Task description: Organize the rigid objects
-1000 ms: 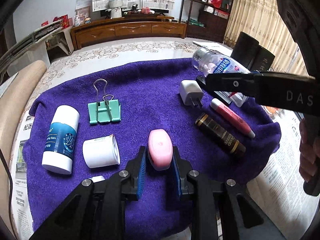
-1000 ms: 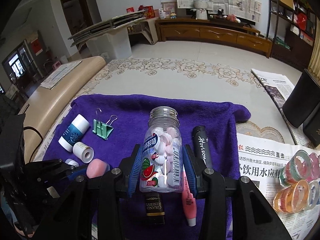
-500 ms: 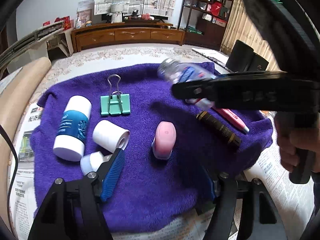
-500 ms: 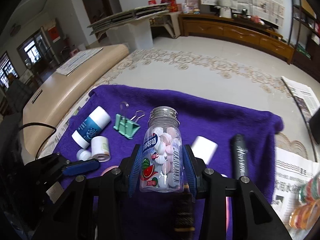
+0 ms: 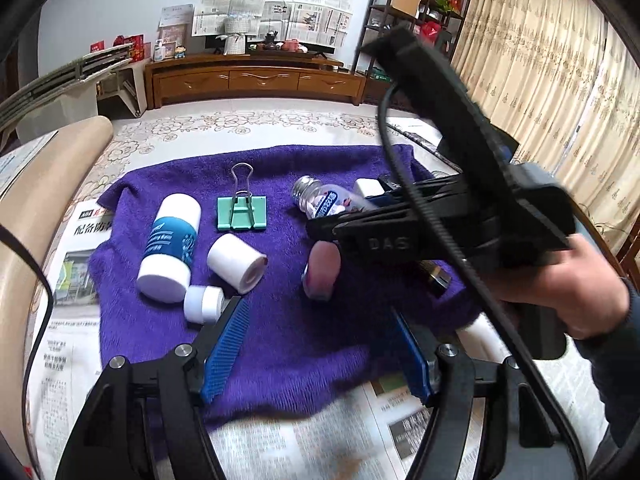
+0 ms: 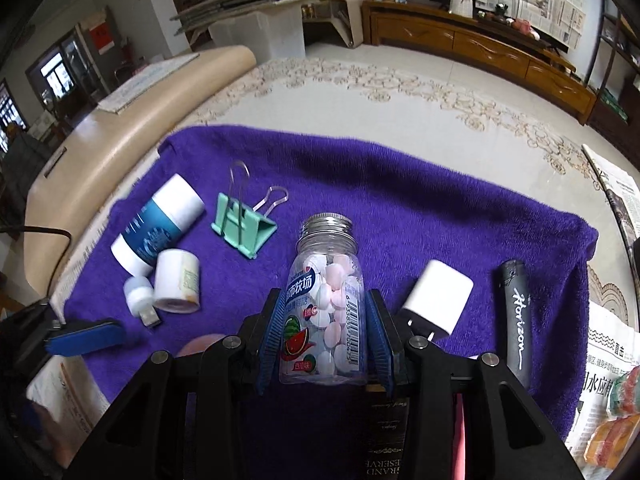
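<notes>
Partway, it seems: the right claw (image 6: 324, 334) grips the candy bottle (image 6: 325, 304) above the purple towel (image 6: 400, 208) where other items lie scattered, while the left claw (image 5: 320, 354) gapes wide, empty.

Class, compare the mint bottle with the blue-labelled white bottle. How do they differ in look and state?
The mint bottle is clear, shows pink and white tablets, and is clamped in the right tongs. The blue-labelled bottle is opaque, untouched, lying on the purple towel. Both are cylindrical.
</notes>
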A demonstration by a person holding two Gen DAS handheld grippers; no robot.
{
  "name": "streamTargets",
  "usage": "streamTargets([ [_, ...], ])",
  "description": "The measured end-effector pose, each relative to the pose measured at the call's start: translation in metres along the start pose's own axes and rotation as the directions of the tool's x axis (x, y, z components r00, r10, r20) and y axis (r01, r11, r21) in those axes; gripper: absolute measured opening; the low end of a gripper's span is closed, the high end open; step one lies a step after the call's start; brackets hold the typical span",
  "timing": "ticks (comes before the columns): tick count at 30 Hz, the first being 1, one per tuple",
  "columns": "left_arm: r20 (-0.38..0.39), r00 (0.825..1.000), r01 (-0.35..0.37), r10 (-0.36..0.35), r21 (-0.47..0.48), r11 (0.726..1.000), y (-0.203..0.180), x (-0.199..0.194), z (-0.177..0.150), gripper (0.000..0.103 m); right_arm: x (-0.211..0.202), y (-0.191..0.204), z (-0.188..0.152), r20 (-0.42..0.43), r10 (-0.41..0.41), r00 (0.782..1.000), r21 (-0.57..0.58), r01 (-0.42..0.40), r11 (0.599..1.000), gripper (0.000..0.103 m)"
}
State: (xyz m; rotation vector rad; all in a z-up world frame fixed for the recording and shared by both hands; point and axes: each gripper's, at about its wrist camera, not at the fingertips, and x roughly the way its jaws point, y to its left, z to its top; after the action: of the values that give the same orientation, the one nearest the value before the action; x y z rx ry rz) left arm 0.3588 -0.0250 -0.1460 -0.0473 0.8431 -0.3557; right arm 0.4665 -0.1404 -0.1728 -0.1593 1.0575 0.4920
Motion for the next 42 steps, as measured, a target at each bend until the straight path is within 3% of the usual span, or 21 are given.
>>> streamTargets([
  [5,0.012,1.0,-0.001,0.001,-0.009,1.0,0.005,-0.018,-0.006,0.068,0.0,0.003,-0.002,-0.001,-0.022,1.0,-0.015,0.022,1.0,0.041],
  [9,0.013,1.0,-0.008,0.008,-0.02,1.0,0.008,-0.026,-0.01,0.068,-0.001,0.002,-0.002,-0.01,0.007,1.0,0.009,-0.007,1.0,0.047],
  [16,0.015,1.0,-0.024,0.025,-0.055,0.998,0.02,-0.046,-0.019,0.069,-0.014,0.002,-0.007,0.014,0.051,0.999,0.054,-0.052,0.997,0.086],
  [19,0.022,0.999,-0.03,0.032,-0.088,0.996,0.024,-0.062,-0.026,0.079,-0.027,0.01,-0.013,0.025,0.035,0.999,0.061,-0.036,0.997,0.103],
  [27,0.01,0.998,-0.059,0.061,-0.149,0.987,0.019,-0.096,-0.037,0.103,-0.082,0.033,-0.041,0.041,-0.048,0.998,0.119,0.043,0.992,0.103],
  [32,-0.008,0.994,-0.11,0.11,-0.153,0.982,0.009,-0.114,-0.044,0.103,-0.133,0.045,-0.072,0.073,-0.097,0.993,0.156,0.084,0.984,0.103],
  [36,0.026,0.997,-0.067,0.074,-0.203,0.977,0.004,-0.139,-0.052,0.103,-0.174,0.051,-0.105,0.097,-0.152,0.984,0.196,0.131,0.972,0.103],
  [42,0.029,0.991,-0.117,0.128,-0.233,0.965,-0.009,-0.168,-0.067,0.103,-0.22,0.06,-0.156,0.109,-0.249,0.962,0.28,0.211,0.937,0.103],
])
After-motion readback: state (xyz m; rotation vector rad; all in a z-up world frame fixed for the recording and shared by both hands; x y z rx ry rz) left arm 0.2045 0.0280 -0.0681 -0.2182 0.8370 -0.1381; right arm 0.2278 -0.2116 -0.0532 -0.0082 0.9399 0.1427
